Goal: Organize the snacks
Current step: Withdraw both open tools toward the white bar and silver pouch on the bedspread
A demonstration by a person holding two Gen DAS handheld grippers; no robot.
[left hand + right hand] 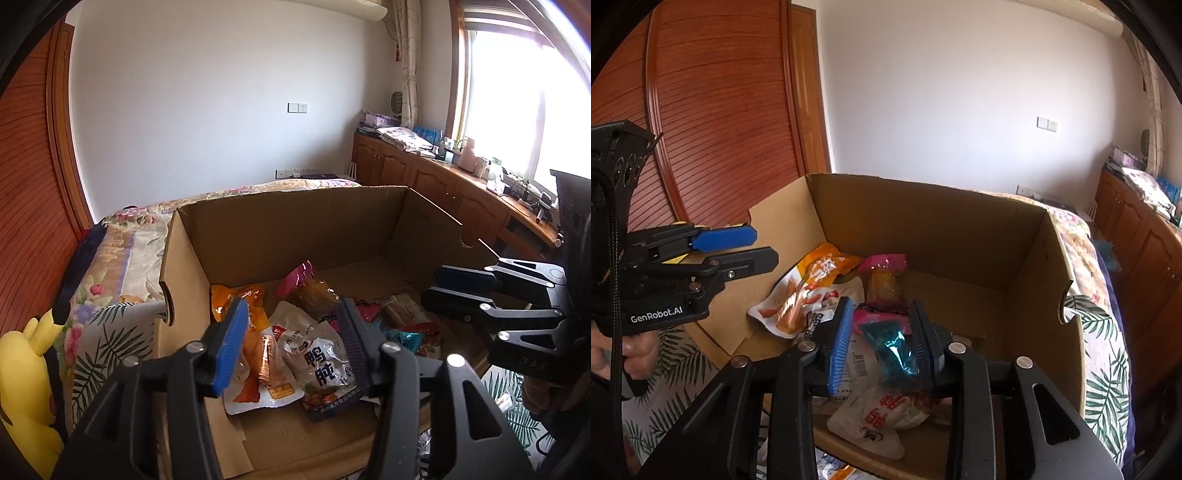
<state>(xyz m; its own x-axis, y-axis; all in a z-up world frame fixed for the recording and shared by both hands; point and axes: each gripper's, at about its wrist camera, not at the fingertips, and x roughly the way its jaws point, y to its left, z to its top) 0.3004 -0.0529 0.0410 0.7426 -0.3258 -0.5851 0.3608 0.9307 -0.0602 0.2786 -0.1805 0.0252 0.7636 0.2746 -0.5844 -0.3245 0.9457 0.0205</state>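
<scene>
A cardboard box (295, 229) is sitting on a flowered bed (122, 240) beside a wooden wardrobe (33, 206), wooden cabinets (424, 177) standing beyond. Snack packets (295, 332) are lying inside the box. The left gripper (291, 343) and right gripper (882, 339) are hovering above the box, jaws apart, gripping nothing.

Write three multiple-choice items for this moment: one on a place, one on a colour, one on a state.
1. Where do the snack packets lie?
A. on a shelf
B. in the cardboard box
C. on the windowsill

2. What colour is the plush toy beside the box?
A. yellow
B. green
C. white

3. How do the left gripper's jaws stand?
A. shut on a packet
B. fully shut, holding nothing
C. apart, holding nothing

Answers: 1 B, the packets rest on the box floor; 2 A, the toy at the left wrist view's left edge is yellow; 3 C, the packets show through the gap, below the pads.
</scene>
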